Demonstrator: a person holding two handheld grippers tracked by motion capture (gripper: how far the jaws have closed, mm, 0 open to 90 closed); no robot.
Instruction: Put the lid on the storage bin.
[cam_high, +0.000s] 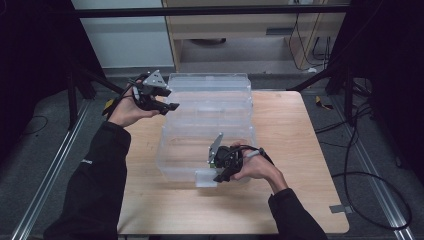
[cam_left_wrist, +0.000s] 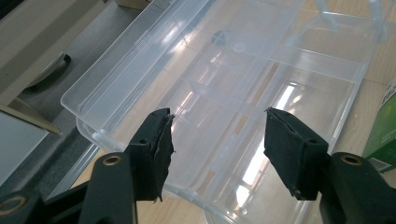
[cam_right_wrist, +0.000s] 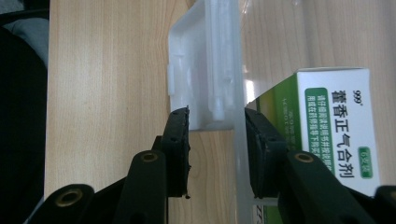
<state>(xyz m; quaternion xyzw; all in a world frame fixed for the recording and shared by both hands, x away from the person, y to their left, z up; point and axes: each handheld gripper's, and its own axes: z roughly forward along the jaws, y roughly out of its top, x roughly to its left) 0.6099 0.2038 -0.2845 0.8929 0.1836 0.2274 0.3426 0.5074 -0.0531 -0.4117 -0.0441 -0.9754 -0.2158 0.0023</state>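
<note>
With the right gripper (cam_high: 218, 176) clamped on the front latch (cam_right_wrist: 205, 70) of the clear organiser box (cam_high: 207, 125) on the worktop (cam_high: 295, 150), squeeze evenly while the released left gripper (cam_high: 167, 100) hovers at its rear corner

This looks like a lab set up for recording: a small light-wood bench (cam_high: 295, 150) stands on grey carpet inside a black metal frame (cam_high: 210, 10), with loose black cables (cam_high: 360, 165) trailing across the floor.
</note>
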